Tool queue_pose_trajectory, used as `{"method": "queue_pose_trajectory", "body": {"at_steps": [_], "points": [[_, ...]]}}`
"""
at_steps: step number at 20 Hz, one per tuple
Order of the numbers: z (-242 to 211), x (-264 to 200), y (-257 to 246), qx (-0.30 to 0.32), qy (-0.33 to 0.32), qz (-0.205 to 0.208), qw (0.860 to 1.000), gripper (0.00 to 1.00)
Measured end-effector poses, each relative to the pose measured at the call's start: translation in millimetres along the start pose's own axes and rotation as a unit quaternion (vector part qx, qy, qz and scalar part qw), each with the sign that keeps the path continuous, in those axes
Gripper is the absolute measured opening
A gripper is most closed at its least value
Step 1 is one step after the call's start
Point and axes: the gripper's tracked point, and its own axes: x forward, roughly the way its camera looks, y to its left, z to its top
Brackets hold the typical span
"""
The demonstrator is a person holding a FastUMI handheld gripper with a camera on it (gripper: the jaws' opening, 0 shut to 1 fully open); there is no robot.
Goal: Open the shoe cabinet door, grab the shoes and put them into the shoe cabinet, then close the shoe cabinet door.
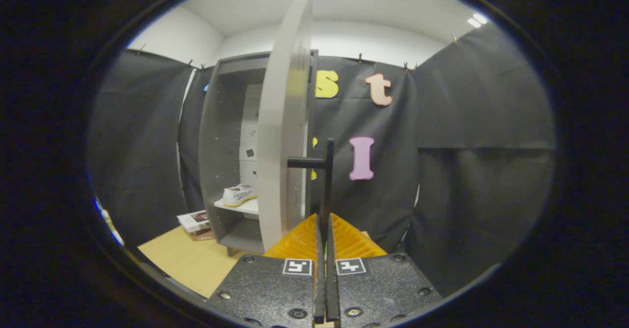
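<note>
The grey shoe cabinet [221, 136] stands ahead to the left with its pale door [282, 141] swung open, seen nearly edge-on. A black bar handle [328, 171] sticks out from the door's face on a short post. My gripper [325, 226] is shut on the lower end of this handle, whose bar runs down between the two fingers. Inside the cabinet, a white shoe [239, 194] with a yellowish sole lies on the white shelf [243, 206], to the left of the door and beyond my fingers.
A small stack of magazines [195, 222] lies on the tan floor [186, 261] by the cabinet's left foot. Black cloth walls close in on the left, back and right. The cabinet's lower compartment [243, 232] sits under the shelf.
</note>
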Motion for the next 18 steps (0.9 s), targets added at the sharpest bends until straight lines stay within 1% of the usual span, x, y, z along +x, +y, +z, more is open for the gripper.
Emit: {"method": "queue_pose_trajectory", "body": {"at_steps": [2, 3, 4, 5, 6, 7, 9, 11, 13, 14, 18], "points": [[-3.3, -4.0, 5.9, 0.027, 0.003, 0.019, 0.999, 0.10], [-1.8, -5.2, 5.8, 0.023, -0.004, 0.017, 1.000, 0.14], [-0.3, -5.0, 2.1, 0.014, -0.012, 0.003, 1.000, 0.15], [0.8, -9.7, -1.0, 0.007, -0.021, -0.008, 1.000, 0.26], [-1.4, -18.6, -8.9, 0.006, -0.030, -0.021, 0.999, 0.33], [-2.4, -30.3, -12.7, 0.004, -0.040, -0.039, 0.998, 0.51], [-7.6, -51.4, -10.8, -0.003, -0.057, -0.063, 0.996, 0.74], [-11.4, -67.9, -4.8, -0.028, -0.070, -0.087, 0.993, 0.97], [-20.5, -77.1, 2.7, -0.044, -0.075, -0.112, 0.990, 0.99], [-26.8, -79.0, 12.5, -0.047, -0.072, -0.110, 0.990, 0.99], [-56.9, -72.9, 75.5, -0.031, -0.064, -0.039, 0.997, 0.99]]}}
